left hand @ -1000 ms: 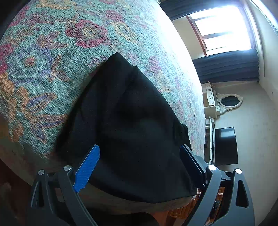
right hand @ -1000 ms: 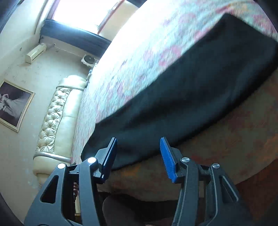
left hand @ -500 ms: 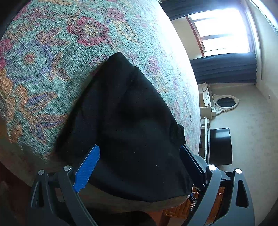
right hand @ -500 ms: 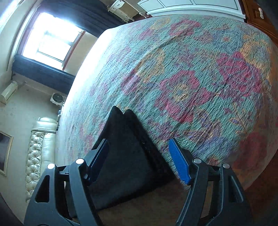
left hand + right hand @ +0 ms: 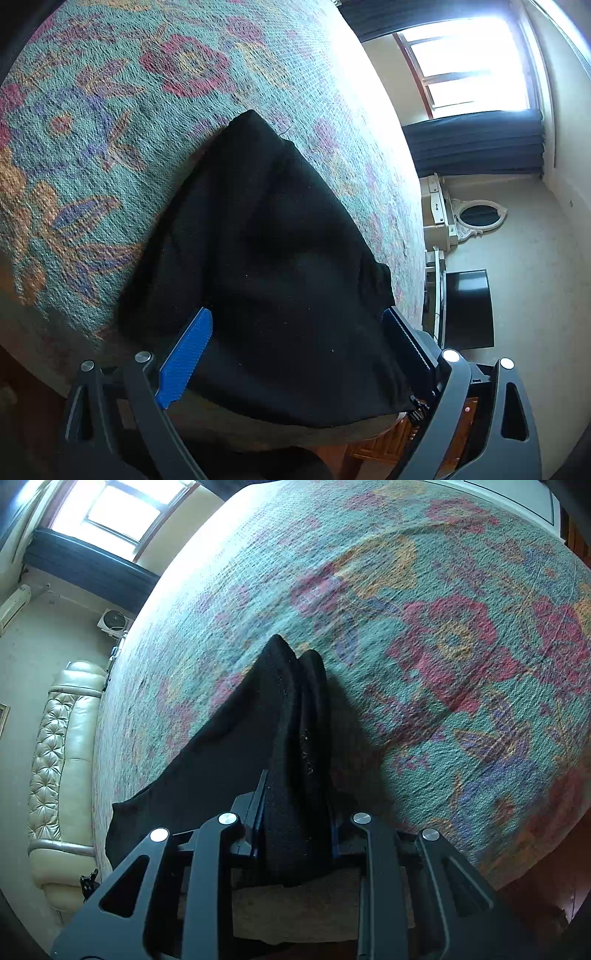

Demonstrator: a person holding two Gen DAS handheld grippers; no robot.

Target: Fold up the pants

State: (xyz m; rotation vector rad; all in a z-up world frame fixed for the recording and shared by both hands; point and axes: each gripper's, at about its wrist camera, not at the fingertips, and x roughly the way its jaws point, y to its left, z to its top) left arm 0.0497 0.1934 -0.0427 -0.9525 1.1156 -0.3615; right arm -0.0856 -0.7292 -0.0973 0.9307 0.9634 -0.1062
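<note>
The left gripper (image 5: 295, 354) stands wide apart, its blue pads (image 5: 184, 360) spread to either side of the black pants (image 5: 280, 266), which lie directly ahead of it on the floral bedspread (image 5: 92, 129) and stretch forward to a rounded corner; neither pad presses the cloth. The right gripper (image 5: 295, 812) has its jaws drawn narrow on a bunched fold of the pants (image 5: 291, 746), the fabric rising between the fingers and running ahead to two small peaks, with the rest spilling off to its left across the bedspread (image 5: 443, 627). Far left of this gripper stands a cream tufted sofa (image 5: 62, 775).
</note>
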